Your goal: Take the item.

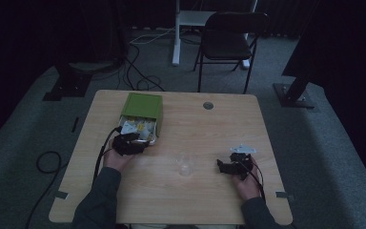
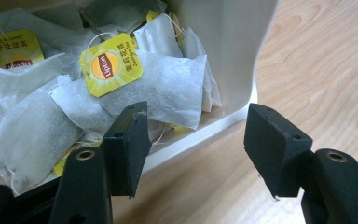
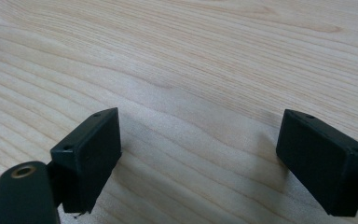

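Note:
A green box (image 1: 143, 107) lies on the wooden table (image 1: 205, 129), its open end facing me and spilling white tea bags (image 1: 137, 128). My left gripper (image 1: 131, 143) is at that opening with its jaws open. In the left gripper view (image 2: 196, 126) one jaw hovers over the tea bags (image 2: 168, 88) with yellow Lipton tags (image 2: 111, 64). The other jaw is outside the box's white wall (image 2: 223, 51), above the wood, and nothing is pinched. My right gripper (image 1: 221, 166) rests at the right, open over bare wood (image 3: 198, 135). A clear cup (image 1: 185, 163) stands between the two grippers.
A round cable hole (image 1: 208, 105) sits near the table's far edge. Beyond the table stand a black folding chair (image 1: 228, 40) and a white desk leg (image 1: 176, 33). Cables (image 1: 138, 71) trail across the grey carpet.

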Demonstrator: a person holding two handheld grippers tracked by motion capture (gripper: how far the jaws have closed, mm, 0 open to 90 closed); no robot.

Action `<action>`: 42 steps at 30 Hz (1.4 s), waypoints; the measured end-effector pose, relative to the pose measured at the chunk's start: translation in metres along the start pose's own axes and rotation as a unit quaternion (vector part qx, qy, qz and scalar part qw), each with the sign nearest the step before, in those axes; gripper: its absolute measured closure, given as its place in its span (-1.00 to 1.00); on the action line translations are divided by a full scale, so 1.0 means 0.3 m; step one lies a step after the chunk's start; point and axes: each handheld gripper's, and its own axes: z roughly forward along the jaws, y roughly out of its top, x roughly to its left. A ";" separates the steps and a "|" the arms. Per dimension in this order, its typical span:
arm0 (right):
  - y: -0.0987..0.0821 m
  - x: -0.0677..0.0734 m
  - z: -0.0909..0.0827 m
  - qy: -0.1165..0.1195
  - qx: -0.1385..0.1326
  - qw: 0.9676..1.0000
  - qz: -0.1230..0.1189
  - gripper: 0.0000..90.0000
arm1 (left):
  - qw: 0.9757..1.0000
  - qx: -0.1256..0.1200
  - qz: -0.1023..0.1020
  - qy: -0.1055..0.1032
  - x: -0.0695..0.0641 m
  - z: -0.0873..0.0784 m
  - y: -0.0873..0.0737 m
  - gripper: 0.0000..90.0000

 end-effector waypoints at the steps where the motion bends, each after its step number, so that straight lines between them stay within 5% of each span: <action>1: 0.000 0.000 0.000 0.000 0.000 1.000 0.000 -0.70 | 1.000 0.002 0.002 0.000 -0.004 -0.005 -0.007 -0.06; 10: 0.000 0.000 0.000 0.000 0.000 1.000 0.000 -0.70 | 1.000 -0.001 0.004 0.015 -0.022 -0.019 -0.033 0.01; 23: 0.000 0.000 0.000 0.000 0.000 1.000 0.000 -0.70 | 0.999 -0.017 0.011 0.037 -0.036 -0.009 0.025 0.10; 26: 0.000 0.000 0.000 0.000 0.000 1.000 0.000 -0.70 | 0.998 -0.014 0.010 0.065 -0.038 0.006 0.030 0.15; 30: 0.000 0.000 0.000 0.000 0.000 1.000 0.000 -0.70 | 0.997 -0.009 0.012 0.075 -0.039 0.013 0.032 0.22; 42: 0.000 0.000 0.000 0.000 0.000 1.000 0.000 -0.70 | 0.997 0.001 0.016 0.080 -0.027 0.008 0.030 0.84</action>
